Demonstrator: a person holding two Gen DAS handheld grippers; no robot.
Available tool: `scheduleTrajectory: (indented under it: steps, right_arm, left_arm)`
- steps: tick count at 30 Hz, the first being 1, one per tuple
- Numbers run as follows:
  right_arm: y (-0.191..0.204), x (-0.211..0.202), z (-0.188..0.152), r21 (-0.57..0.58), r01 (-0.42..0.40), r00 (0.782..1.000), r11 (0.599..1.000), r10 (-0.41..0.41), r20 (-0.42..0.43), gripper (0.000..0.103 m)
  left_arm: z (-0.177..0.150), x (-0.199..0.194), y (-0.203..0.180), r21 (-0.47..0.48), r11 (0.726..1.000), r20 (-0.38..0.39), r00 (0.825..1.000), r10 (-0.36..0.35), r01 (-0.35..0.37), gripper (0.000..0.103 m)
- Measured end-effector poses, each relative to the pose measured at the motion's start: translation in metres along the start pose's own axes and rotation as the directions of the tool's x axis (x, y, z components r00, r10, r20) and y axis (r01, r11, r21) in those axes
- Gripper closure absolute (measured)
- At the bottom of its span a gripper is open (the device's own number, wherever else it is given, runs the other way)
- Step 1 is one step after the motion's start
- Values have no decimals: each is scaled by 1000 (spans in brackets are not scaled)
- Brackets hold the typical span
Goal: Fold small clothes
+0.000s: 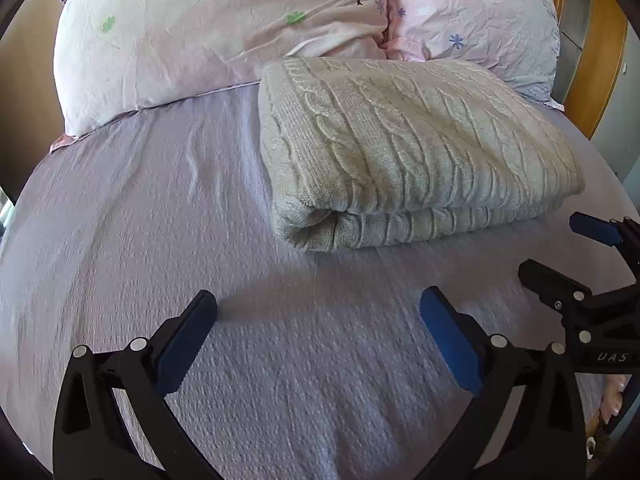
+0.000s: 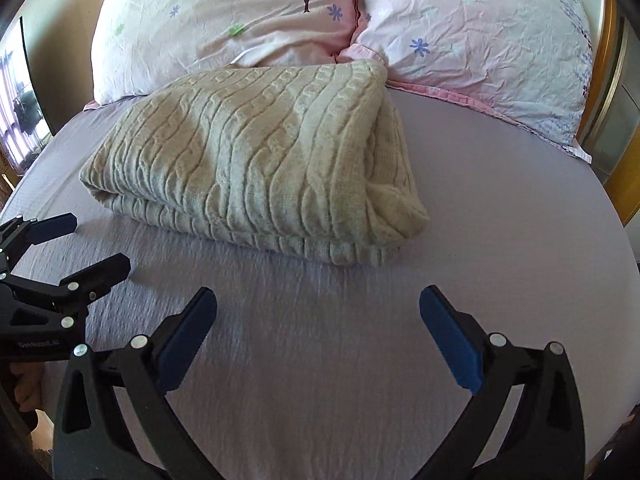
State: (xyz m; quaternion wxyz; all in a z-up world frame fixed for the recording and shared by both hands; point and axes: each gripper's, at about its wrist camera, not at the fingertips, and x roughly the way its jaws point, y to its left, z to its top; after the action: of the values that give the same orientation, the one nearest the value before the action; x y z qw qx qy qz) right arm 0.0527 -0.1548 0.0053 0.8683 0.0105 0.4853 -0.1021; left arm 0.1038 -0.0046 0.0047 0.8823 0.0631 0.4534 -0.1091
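A cream cable-knit garment (image 1: 408,148) lies folded into a thick rectangle on the lilac bedsheet (image 1: 160,220); it also shows in the right wrist view (image 2: 256,168). My left gripper (image 1: 318,312) is open and empty, hovering over the sheet in front of the folded knit. My right gripper (image 2: 318,312) is open and empty too, in front of the knit's near edge. The right gripper also shows at the right edge of the left wrist view (image 1: 560,248), and the left gripper at the left edge of the right wrist view (image 2: 92,244); both are apart from the cloth.
Two floral pink pillows (image 1: 224,36) (image 1: 476,12) lie behind the knit against a wooden headboard (image 1: 596,60). The sheet (image 2: 500,240) runs bare to the right of the knit. The bed's edges curve down at left and right.
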Motion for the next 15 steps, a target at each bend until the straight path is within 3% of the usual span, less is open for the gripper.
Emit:
scheduleTrajectory:
  steps: [15]
  right_arm:
    - [-3, 1, -1, 33, 6, 1000, 999, -6, -13, 2]
  left_arm:
    - [1, -1, 4, -6, 1000, -5, 1000, 14, -14, 1]
